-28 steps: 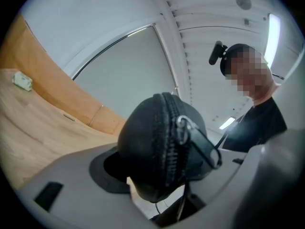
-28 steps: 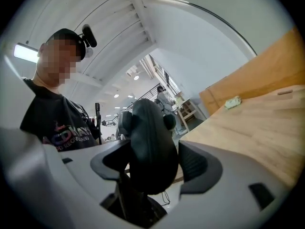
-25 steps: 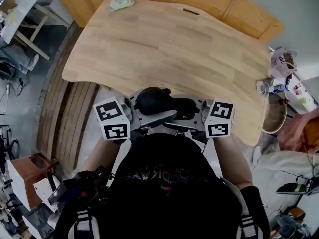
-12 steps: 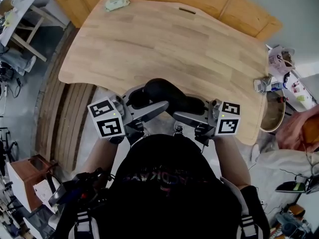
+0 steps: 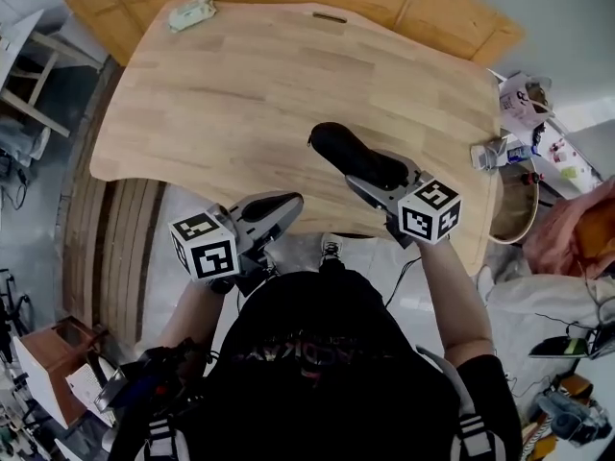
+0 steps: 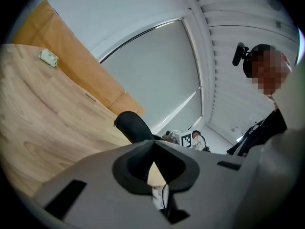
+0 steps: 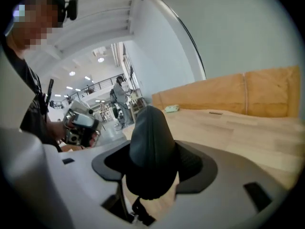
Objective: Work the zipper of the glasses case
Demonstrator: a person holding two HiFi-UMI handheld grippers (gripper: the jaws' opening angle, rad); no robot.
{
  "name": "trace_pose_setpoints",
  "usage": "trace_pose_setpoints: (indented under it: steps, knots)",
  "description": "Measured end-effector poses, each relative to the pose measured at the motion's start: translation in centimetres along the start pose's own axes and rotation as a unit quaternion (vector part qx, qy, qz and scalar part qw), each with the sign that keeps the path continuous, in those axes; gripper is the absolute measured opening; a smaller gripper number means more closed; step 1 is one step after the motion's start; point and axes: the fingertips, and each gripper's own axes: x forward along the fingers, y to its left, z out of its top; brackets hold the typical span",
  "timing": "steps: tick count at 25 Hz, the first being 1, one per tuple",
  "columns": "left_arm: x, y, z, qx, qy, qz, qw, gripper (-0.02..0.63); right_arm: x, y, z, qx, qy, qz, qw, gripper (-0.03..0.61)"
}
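Gripping the black glasses case (image 5: 344,150) at its near end, the right claw (image 5: 377,179) holds its jaws wide around it, pads pressed to both sides. The case sticks out past the fingertips, over the wooden table (image 5: 240,94). The left claw (image 5: 277,206) sits to the left of the right claw and nearer the person, apart from the case, its jaws closed tight together with nothing between them. A small pale packet (image 5: 191,13) lies far ahead of both claws, near the table's far edge.
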Motion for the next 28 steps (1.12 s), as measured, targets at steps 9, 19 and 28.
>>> trace_pose_setpoints:
  steps: [9, 19, 28]
  knots:
    - [2.6, 2.5, -4.7, 0.016, 0.047, 0.079, 0.9957, 0.012, 3.4, -11.5, -1.7, -0.146, 0.087, -0.082, 0.982, 0.287]
    - [3.0, 2.8, -5.7, -0.014, 0.035, 0.161, 0.9862, 0.012, 11.5, -21.3, -3.8, -0.31, 0.183, -0.059, 0.931, 0.287]
    - [2.7, 2.4, -7.1, -0.059, 0.02, 0.216, 0.9745, 0.012, 15.2, -25.4, -4.8, -0.338, 0.205, -0.048, 0.917, 0.288]
